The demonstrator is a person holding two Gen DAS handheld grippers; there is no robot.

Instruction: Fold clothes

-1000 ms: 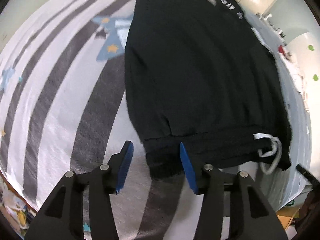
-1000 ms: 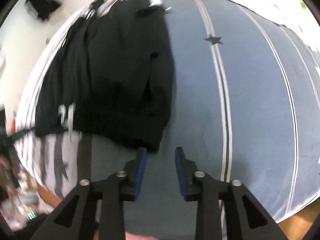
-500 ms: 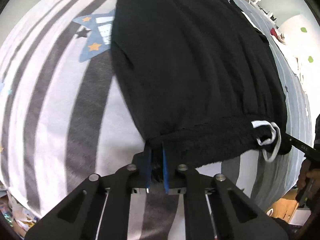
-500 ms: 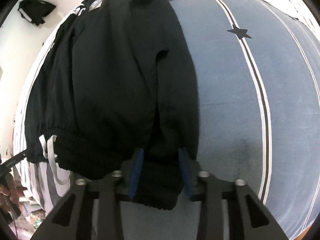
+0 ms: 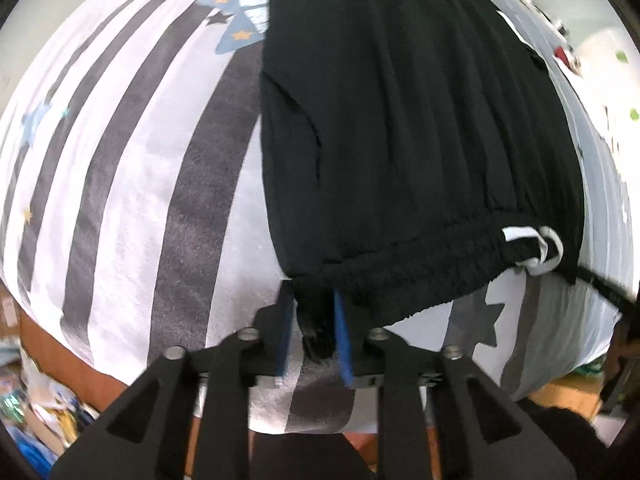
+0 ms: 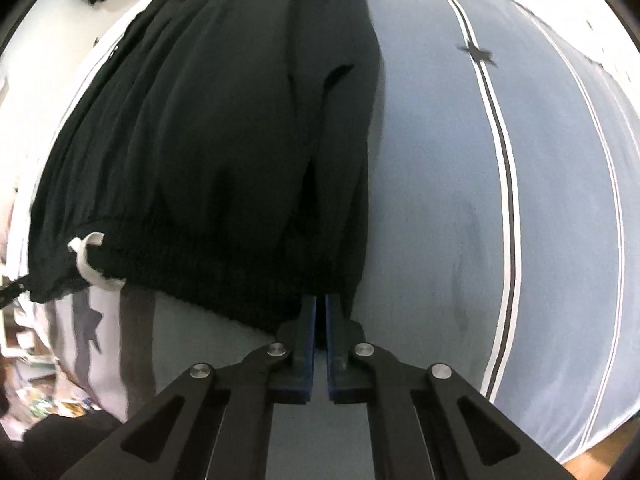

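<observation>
Black trousers [image 5: 400, 120] lie flat on the bed, their elastic waistband and white drawstring [image 5: 536, 248] nearest me. My left gripper [image 5: 314, 300] has the waistband's left corner bunched between its blue pads; its jaws are opening slightly, though the fabric still fills the gap. In the right wrist view the same trousers [image 6: 220, 140] stretch away, with the drawstring [image 6: 90, 260] at the left. My right gripper [image 6: 321, 300] is shut on the waistband's right corner, the pads almost touching around thin cloth.
The bedcover is white with grey stripes [image 5: 120, 160] on the left and blue with thin stripes [image 6: 540, 200] on the right. The bed's near edge runs just under both grippers. Clutter [image 5: 32, 420] lies on the floor at the lower left.
Both grippers came forward from beside the waistband onto its corners and closed on the fabric. The left jaws have since widened a little; the right ones have narrowed further.
</observation>
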